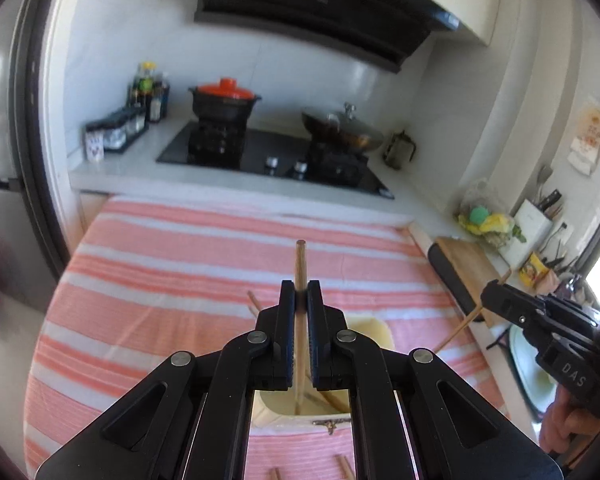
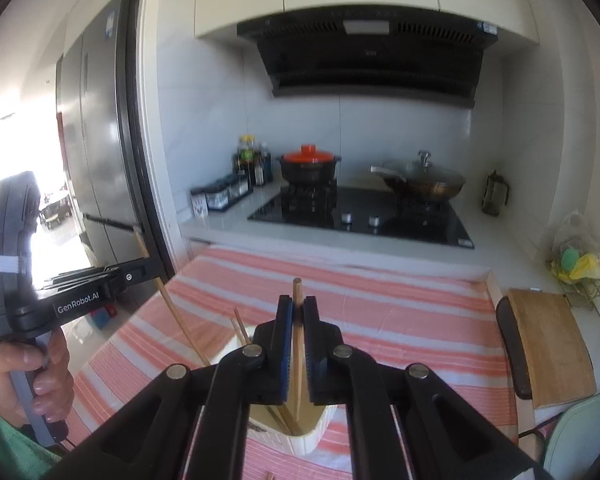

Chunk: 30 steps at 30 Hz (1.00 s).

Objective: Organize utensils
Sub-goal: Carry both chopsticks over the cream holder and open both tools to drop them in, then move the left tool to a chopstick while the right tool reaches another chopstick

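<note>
In the left wrist view my left gripper (image 1: 300, 292) is shut on a wooden chopstick (image 1: 300, 264) that stands nearly upright. Its lower end hangs inside a cream utensil holder (image 1: 374, 328) on the striped cloth. Other chopsticks (image 1: 254, 302) lean out of the holder. My right gripper (image 2: 298, 306) is shut on a second chopstick (image 2: 298, 292) over the same holder (image 2: 312, 438). Each view shows the other gripper off to the side with its slanted stick: the right gripper (image 1: 487, 296) and the left gripper (image 2: 148, 270). Loose chopsticks (image 1: 344, 465) lie on the cloth near the bottom edge.
A pink and white striped cloth (image 1: 180, 280) covers the table. Behind it are a black hob (image 2: 360, 216), a red-lidded pot (image 2: 309, 164) and a lidded wok (image 2: 424, 180). A wooden cutting board (image 2: 552, 344) lies to the right, a fridge (image 2: 96, 140) stands left.
</note>
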Available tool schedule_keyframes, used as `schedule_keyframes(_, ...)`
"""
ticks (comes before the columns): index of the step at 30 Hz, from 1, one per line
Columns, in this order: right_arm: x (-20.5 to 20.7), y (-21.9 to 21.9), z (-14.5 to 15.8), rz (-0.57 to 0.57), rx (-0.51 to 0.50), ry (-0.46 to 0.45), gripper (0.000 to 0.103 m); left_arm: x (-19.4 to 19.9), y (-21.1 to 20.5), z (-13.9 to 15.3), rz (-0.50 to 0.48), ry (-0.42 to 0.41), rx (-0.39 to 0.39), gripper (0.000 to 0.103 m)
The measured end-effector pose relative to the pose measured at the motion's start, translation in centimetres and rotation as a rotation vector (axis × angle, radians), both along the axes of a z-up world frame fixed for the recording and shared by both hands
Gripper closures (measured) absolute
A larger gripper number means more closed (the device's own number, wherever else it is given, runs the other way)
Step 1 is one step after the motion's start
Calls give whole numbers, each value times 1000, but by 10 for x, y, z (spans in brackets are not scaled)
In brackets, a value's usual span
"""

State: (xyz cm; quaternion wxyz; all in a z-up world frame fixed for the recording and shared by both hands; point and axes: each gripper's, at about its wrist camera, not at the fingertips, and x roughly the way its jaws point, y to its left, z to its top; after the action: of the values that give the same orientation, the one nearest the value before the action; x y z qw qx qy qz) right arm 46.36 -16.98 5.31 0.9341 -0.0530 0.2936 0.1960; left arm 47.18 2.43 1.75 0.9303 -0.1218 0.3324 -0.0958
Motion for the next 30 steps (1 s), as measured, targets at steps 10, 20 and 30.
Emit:
schedule_keyframes(10,52,10,-54,1,75,178,62,16,-10,-31,-27,164,-32,58)
schedule_keyframes(20,-106,-68,-86,117,3,230,61,-146,43,-75,-112,235,233,25)
schedule_keyframes(30,-189,-81,-223,34,28,420,62,-210,-9,-180,-69,342,211,25)
